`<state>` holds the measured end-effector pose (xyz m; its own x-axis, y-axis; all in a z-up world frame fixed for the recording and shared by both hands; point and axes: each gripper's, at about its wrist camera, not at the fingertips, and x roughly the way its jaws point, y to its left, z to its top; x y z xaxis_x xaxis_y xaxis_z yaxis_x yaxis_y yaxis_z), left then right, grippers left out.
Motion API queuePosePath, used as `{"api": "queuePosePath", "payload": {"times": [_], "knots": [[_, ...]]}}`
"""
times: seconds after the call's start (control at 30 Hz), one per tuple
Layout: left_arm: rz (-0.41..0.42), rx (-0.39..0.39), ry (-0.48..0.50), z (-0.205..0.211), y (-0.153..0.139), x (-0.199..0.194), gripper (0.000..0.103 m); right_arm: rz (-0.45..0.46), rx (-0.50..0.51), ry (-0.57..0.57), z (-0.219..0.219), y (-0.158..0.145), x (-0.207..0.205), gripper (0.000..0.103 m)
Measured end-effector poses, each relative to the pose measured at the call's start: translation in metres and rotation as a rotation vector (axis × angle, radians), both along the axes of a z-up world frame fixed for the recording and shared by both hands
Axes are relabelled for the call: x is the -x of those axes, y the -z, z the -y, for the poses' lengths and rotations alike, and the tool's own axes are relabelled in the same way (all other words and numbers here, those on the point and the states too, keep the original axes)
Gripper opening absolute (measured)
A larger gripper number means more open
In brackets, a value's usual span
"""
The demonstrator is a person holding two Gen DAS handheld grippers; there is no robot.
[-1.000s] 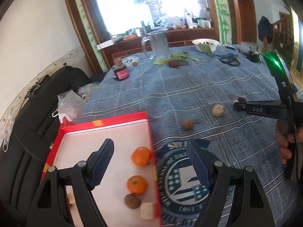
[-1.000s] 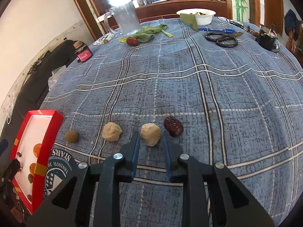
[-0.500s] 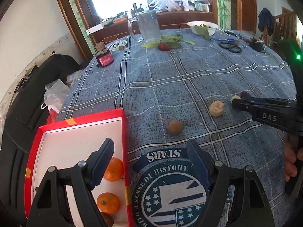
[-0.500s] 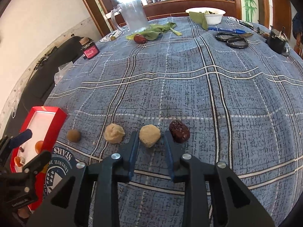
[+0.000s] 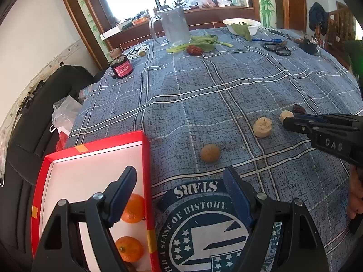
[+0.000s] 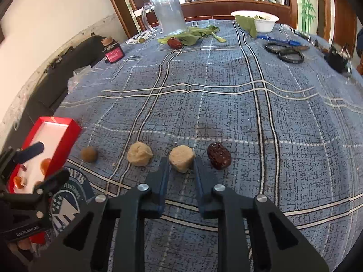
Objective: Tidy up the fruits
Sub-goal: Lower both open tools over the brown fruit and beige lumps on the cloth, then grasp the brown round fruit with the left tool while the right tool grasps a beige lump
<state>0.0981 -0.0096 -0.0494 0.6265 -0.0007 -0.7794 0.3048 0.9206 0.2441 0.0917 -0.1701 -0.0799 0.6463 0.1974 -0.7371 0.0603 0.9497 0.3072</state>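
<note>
A red box (image 5: 95,146) with a white inside holds two oranges (image 5: 132,208) at the table's near left; it also shows in the right wrist view (image 6: 68,129). On the blue plaid cloth lie a small brown fruit (image 6: 89,154), two pale peeled fruits (image 6: 139,153) (image 6: 182,158) and a dark red date (image 6: 219,155). My right gripper (image 6: 180,166) is partly open, its tips either side of the second pale fruit, not clamped. My left gripper (image 5: 180,181) is open and empty over the box's right wall, short of the brown fruit (image 5: 210,153).
At the far side stand a glass pitcher (image 5: 173,26), green leaves with another red date (image 5: 194,49), a white bowl (image 5: 241,25), scissors (image 5: 278,48) and a small dark jar (image 5: 120,66). A black sofa (image 5: 34,117) lies left of the table.
My left gripper has swung right and forward, away from the box interior toward the loose fruits. My right gripper has edged forward so its tips flank the pale fruit.
</note>
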Motion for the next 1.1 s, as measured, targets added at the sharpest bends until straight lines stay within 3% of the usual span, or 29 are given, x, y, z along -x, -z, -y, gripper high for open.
{"api": "queuePosePath", "payload": {"times": [0.33,0.37,0.43,0.63,0.8,1.1], "knots": [[-0.043,0.005,0.023,0.019,0.011,-0.016,0.077,0.097,-0.088,0.119,0.03,-0.016,0.014,0.023],[-0.047,0.009,0.023,0.021,0.012,-0.019,0.075,0.097,-0.09,0.12,0.031,-0.017,0.014,0.023],[-0.071,0.015,0.018,0.024,0.017,-0.024,0.054,0.097,-0.091,0.124,0.031,-0.016,0.014,0.023],[-0.107,0.052,0.027,0.027,0.027,-0.03,0.033,0.11,-0.083,0.122,0.031,-0.018,0.015,0.023],[-0.092,0.067,0.053,0.03,0.028,-0.032,0.021,0.11,-0.079,0.12,0.031,-0.018,0.014,0.023],[-0.06,0.035,0.078,0.043,0.022,-0.012,0.021,0.14,-0.088,0.166,0.041,-0.023,0.018,0.023]]}}
